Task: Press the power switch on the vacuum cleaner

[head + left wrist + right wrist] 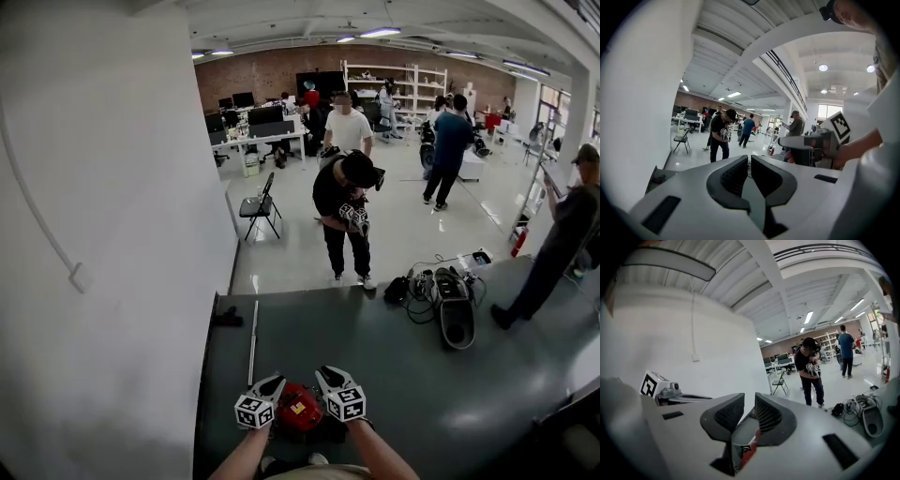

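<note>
The left tool (749,165) is hovering with its jaws drawn together on nothing, and the right tool (750,406) is showing a narrow, empty gap. Both are hanging just above the red vacuum cleaner (298,410) at 6 o'clock in the head view. A white wall (112,234) is crowding in from 9 o'clock and a thin rod (252,342) is lying at 11 o'clock, while the dark floor mat (403,375) is stretching open toward 3 o'clock.

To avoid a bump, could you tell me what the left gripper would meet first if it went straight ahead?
Nothing close: the left gripper looks out over open floor, though depth is unclear.
</note>
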`<state>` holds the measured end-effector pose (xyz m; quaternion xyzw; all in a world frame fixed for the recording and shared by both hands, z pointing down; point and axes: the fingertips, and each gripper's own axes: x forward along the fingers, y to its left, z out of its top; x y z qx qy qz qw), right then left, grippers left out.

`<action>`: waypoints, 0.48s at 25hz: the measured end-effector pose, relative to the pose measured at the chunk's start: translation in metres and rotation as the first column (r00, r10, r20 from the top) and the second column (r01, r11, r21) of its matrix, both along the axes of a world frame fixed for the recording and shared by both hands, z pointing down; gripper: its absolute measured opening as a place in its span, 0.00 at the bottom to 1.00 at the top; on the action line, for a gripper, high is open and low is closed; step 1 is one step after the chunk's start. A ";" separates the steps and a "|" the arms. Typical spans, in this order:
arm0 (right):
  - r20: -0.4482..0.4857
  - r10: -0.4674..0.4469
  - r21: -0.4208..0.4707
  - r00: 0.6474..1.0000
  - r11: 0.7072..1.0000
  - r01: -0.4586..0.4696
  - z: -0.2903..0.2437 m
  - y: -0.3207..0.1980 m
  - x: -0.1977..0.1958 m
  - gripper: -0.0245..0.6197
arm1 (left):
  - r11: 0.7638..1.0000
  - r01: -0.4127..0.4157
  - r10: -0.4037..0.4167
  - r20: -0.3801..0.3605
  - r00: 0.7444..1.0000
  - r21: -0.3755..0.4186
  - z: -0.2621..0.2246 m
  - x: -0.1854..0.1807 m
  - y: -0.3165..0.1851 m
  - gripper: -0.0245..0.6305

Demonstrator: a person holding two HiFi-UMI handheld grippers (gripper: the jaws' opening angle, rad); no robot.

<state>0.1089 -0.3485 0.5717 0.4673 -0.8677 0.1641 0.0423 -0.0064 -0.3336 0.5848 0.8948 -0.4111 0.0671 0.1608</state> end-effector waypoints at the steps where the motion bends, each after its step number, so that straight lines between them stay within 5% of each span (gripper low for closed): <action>1: -0.038 -0.004 0.011 0.999 1.000 0.004 0.008 -0.007 -0.006 0.12 | 1.000 0.010 -0.010 0.003 1.000 -0.007 0.004 0.002 -0.008 0.05; 5: -0.180 0.089 -0.029 0.980 0.995 -0.096 0.057 -0.028 -0.001 0.13 | 0.998 0.032 -0.029 0.069 0.997 -0.045 0.028 -0.001 -0.026 0.05; 8: -0.195 0.154 -0.094 0.969 0.980 -0.174 0.081 -0.034 0.008 0.12 | 0.996 0.053 -0.045 0.100 0.994 -0.072 0.040 -0.007 -0.032 0.05; 12: -0.296 0.126 -0.145 0.947 0.974 -0.175 0.097 -0.016 0.002 0.08 | 0.993 0.068 -0.057 0.108 0.992 -0.095 0.046 -0.013 -0.026 0.05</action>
